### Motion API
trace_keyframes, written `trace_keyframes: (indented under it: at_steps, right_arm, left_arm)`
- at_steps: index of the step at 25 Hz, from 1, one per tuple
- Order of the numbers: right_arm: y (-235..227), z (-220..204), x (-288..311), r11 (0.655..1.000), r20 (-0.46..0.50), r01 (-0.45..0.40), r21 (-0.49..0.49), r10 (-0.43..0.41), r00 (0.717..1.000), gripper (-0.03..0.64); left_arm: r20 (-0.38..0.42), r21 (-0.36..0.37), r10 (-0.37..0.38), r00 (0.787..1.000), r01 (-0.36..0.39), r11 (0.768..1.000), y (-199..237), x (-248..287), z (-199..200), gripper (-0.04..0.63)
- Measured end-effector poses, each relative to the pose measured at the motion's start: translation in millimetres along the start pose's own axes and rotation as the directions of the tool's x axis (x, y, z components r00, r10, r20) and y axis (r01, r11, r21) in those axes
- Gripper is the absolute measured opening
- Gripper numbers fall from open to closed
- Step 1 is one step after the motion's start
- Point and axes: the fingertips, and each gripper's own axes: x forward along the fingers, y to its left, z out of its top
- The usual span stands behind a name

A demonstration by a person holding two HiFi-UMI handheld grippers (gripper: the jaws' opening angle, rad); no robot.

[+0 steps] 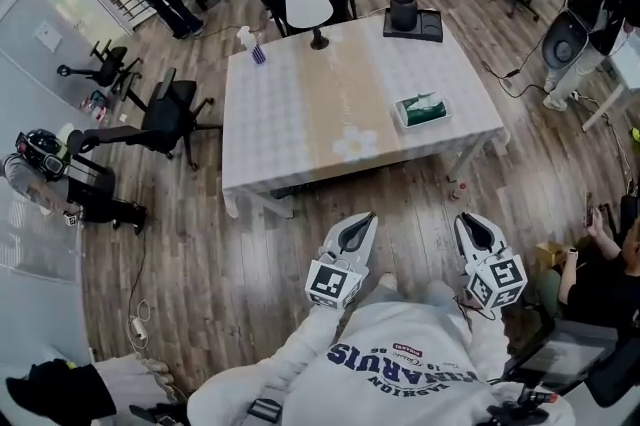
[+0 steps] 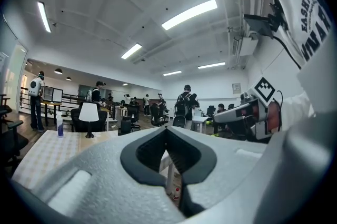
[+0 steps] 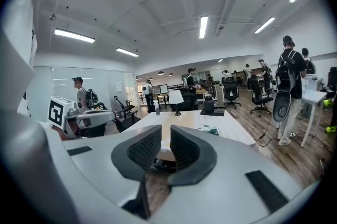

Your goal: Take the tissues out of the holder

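Note:
A green tissue pack [image 1: 421, 108] lies in a white holder [image 1: 402, 122] near the right edge of the pale table [image 1: 300, 154]. In the right gripper view the tissue pack [image 3: 211, 131] shows small and far beyond the jaws. Both grippers hang over the wooden floor in front of the table, well short of the holder. My left gripper [image 1: 367, 218] has its fingertips together with nothing between them, as the left gripper [image 2: 167, 131] also shows in its own view. My right gripper [image 1: 466, 220] is empty; the right gripper [image 3: 165, 137] keeps a narrow gap between its pads.
On the far side of the table stand a white lamp [image 1: 308, 6], a black pot on a dark tray [image 1: 412, 17] and a small bottle [image 1: 258, 54]. Office chairs [image 1: 165, 119] and several people surround the table. A person [image 1: 600, 264] sits at the right.

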Motion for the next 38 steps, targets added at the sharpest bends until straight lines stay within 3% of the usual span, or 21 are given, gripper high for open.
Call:
trace_keyframes:
  at_steps: [7,16,28,38]
  right_arm:
    - [-8,-8,15,0.999,-0.023,0.01,0.035,-0.01,1.0,0.055]
    - [-45,-2,88,0.996,0.003,-0.088,0.026,0.088,0.996,0.055]
    - [-121,56,185,0.982,0.024,-0.19,0.011,0.19,0.982,0.055]
    - [-206,92,256,0.968,0.048,-0.251,0.02,0.25,0.967,0.055]
  left_arm:
    - [-0.018,-0.033,-0.001,1.0,0.001,0.999,16,11,-6,0.005]
    - [-0.01,-0.024,0.131,0.991,-0.131,0.991,64,42,-16,0.005]
    - [0.031,-0.025,0.225,0.974,-0.224,0.974,116,141,21,0.005]
    - [0.027,-0.009,0.241,0.97,-0.24,0.971,148,257,40,0.005]
